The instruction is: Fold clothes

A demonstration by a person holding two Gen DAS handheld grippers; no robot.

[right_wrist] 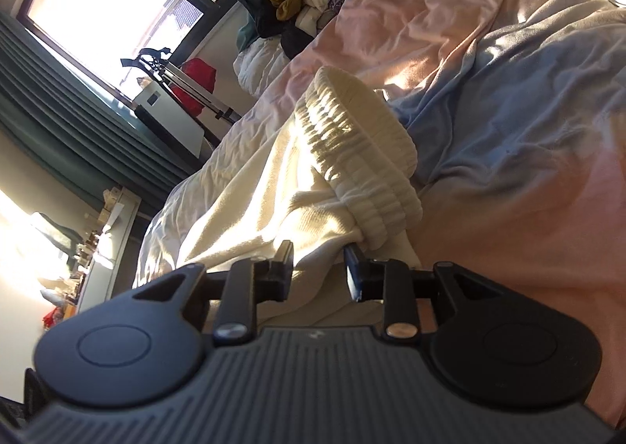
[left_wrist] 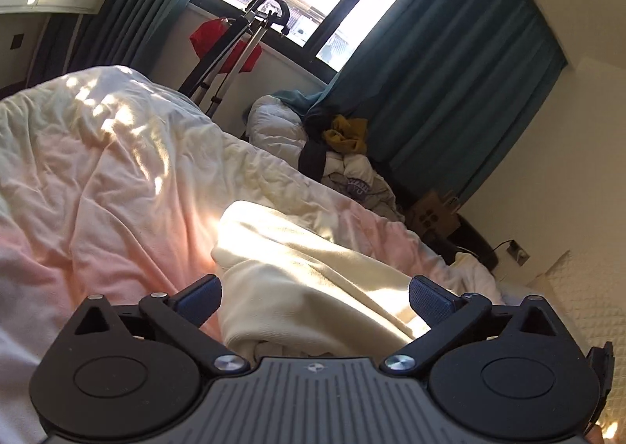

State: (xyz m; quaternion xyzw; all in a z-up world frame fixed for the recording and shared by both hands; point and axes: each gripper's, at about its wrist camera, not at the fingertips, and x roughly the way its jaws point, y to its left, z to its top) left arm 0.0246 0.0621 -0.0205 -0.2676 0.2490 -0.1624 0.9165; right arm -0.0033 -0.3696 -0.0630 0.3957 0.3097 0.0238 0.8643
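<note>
Cream garment [left_wrist: 313, 272] lies on the bed [left_wrist: 117, 178], spread over a rumpled pink and white duvet. In the left wrist view it sits between the wide-spread fingers of the left gripper [left_wrist: 313, 297], its near folded edge running under the gripper body; neither blue pad [left_wrist: 428, 301] touches the cloth as far as can be seen. In the right wrist view the right gripper [right_wrist: 319, 272] has its fingers drawn narrow, with a bunch of the cream cloth [right_wrist: 242, 201] between them just below the ribbed cuff [right_wrist: 364, 146]. Whether the pads actually press the fabric is hard to tell, since a small gap shows and the cloth there is in shadow. The cuff stands up beyond the fingertips, curled open. The near part of the garment is hidden by both gripper bodies. A pile of clothes [left_wrist: 344, 146] lies further off by the curtain [left_wrist: 450, 72], well apart from both grippers. Strong sunlight washes out parts of the duvet.
</note>
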